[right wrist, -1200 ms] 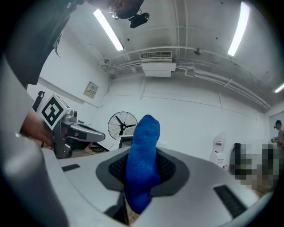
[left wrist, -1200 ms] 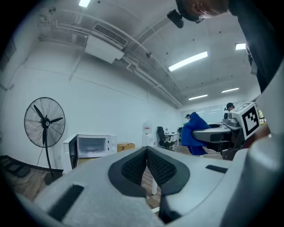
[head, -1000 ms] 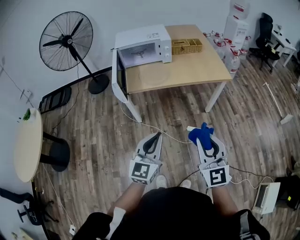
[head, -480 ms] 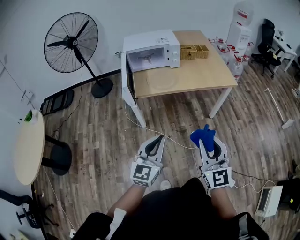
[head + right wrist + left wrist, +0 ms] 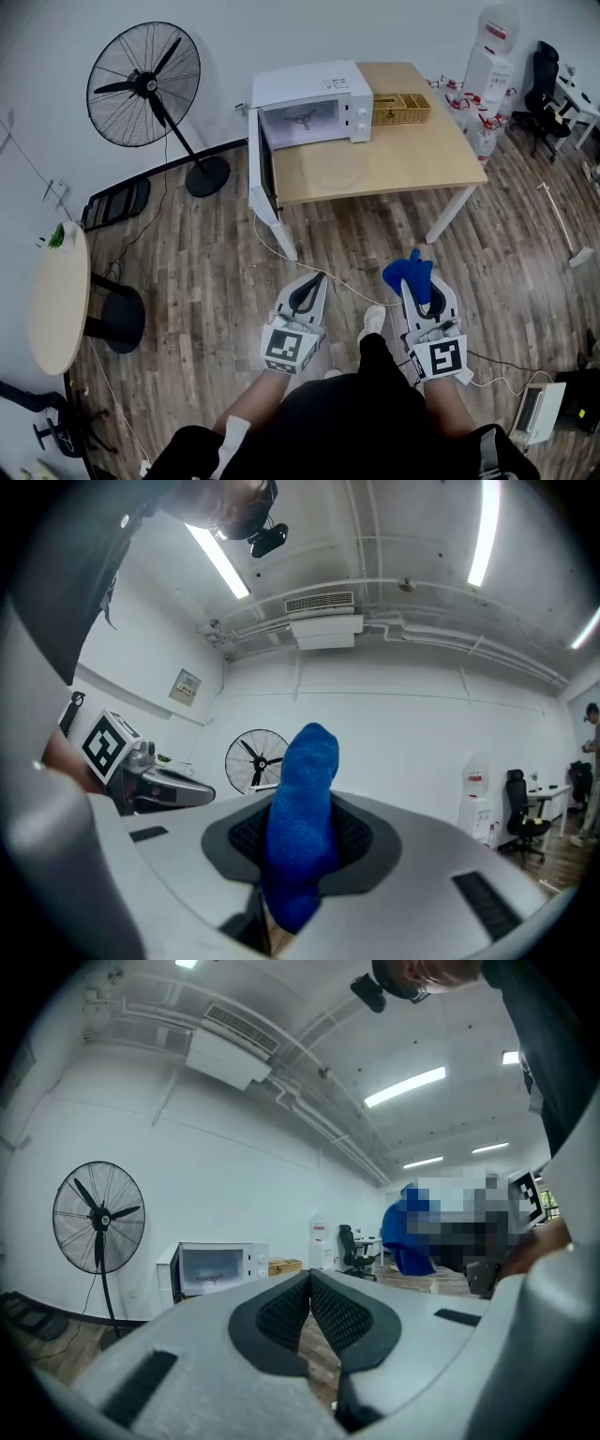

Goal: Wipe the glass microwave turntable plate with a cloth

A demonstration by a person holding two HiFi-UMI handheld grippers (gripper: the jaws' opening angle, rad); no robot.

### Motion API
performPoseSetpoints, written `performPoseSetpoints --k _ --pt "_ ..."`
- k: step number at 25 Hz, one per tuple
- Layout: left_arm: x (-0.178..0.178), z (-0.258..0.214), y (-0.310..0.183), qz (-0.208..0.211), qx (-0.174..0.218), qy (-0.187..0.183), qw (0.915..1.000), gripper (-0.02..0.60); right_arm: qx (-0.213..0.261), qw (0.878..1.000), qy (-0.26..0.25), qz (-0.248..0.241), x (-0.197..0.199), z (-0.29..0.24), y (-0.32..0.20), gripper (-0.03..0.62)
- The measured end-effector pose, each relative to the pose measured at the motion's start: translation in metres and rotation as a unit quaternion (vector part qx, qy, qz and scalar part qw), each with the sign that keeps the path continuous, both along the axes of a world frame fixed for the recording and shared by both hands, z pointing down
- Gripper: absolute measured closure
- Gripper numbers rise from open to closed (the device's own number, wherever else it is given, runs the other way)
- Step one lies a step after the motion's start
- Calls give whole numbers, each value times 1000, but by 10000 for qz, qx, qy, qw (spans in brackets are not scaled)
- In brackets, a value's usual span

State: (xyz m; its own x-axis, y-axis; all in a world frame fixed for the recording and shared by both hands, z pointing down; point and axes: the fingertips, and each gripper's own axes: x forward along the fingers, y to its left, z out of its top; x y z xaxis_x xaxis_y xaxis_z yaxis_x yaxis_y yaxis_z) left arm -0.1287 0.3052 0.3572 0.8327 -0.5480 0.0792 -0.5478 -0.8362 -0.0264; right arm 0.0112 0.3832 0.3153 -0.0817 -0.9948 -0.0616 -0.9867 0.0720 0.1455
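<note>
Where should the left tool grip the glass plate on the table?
Probably its near rim, approached from the table's front edge: the glass turntable plate lies flat near that edge, so only the thin rim offers a bite. The left tool is shut.

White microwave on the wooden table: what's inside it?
A three-armed roller support lies on the floor of the white microwave; no plate visible inside. Its ceiling is hidden by the casing.

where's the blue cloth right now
Head view, lower right: the blue cloth is pinched in the right tool, held over the wood floor, well short of the table with the microwave.
</note>
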Motion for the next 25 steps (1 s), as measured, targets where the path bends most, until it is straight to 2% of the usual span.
performPoseSetpoints --k 9,18,25 --pt "38 -2 -103 -645 69 -9 9979 575 25 9995 -76 -307 52 0 -103 496" --pt "104 9 -195 -944 -79 -126 9954 575 -252 9970 -242 -686 123 19 -209 496" --pt "113 23 -254 -1419 -204 -354 9890 575 -382 9933 -235 -1061 149 32 -278 496"
